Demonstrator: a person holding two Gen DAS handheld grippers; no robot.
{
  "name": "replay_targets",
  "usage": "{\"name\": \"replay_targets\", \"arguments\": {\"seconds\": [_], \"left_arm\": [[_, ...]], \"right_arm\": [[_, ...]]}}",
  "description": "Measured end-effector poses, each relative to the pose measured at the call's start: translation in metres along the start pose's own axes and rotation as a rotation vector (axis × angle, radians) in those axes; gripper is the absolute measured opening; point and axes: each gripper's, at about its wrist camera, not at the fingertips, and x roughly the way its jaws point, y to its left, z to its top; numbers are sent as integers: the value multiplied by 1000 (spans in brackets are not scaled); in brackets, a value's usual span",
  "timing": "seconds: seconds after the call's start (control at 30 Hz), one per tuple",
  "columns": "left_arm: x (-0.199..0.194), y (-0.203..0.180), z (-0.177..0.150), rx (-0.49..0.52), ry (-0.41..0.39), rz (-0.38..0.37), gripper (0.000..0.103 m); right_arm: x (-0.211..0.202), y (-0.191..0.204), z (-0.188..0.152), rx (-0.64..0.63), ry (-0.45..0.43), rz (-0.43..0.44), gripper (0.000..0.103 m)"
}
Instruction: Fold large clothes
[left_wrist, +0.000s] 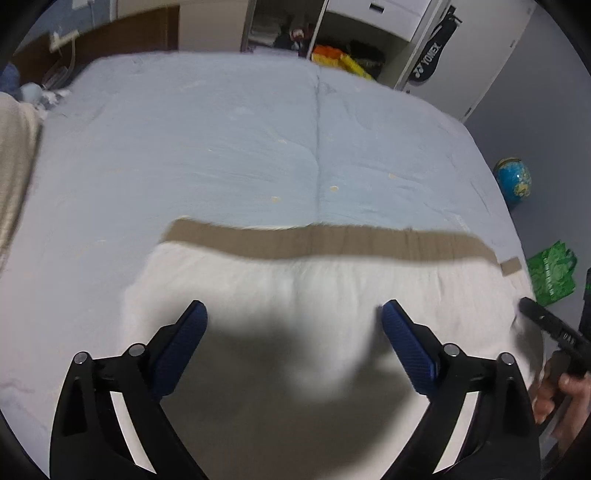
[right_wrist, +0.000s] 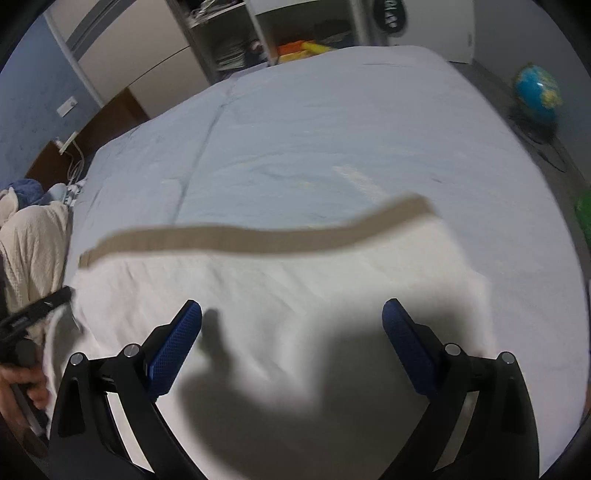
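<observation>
The garment (left_wrist: 332, 288) lies on the near part of the bed (left_wrist: 221, 147), its band (left_wrist: 332, 242) along the far edge. A globe (left_wrist: 514, 181) stands on the floor right of the bed, shelves (right_wrist: 236, 40) behind it.

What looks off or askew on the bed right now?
Little stands out. The white garment lies flat on the bed, but its tan band runs wavy, lifting at its right end. Both grippers, left and right, are open and empty.

Both wrist views perhaps steeply above bed (left_wrist: 221, 147).
</observation>
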Motion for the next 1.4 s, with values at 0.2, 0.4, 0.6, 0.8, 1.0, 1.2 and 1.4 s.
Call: {"name": "replay_targets", "arguments": {"seconds": [0.2, 0.4, 0.6, 0.8, 1.0, 1.2, 1.4], "left_arm": [[-13, 33, -54, 63, 10, 109, 81], [-31, 62, -88, 56, -2, 152, 82], [-54, 75, -105, 13, -3, 144, 84], [-82, 67, -130, 17, -17, 97, 91], [-103, 50, -161, 63, -32, 66, 96], [-128, 36, -189, 83, -70, 55, 96], [-154, 29, -212, 112, -140, 62, 96]], "right_arm": [[-24, -52, -56, -32, 7, -110, 93], [-43, -95, -93, 143, 0, -83, 93], [-64, -97, -116, 184, 10, -112, 93], [-99, -94, -145, 183, -10, -119, 93], [-127, -68, -181, 96, -31, -100, 93], [-150, -33, -204, -11, -65, -82, 93], [-176, 5, -229, -95, -134, -53, 94]]}}
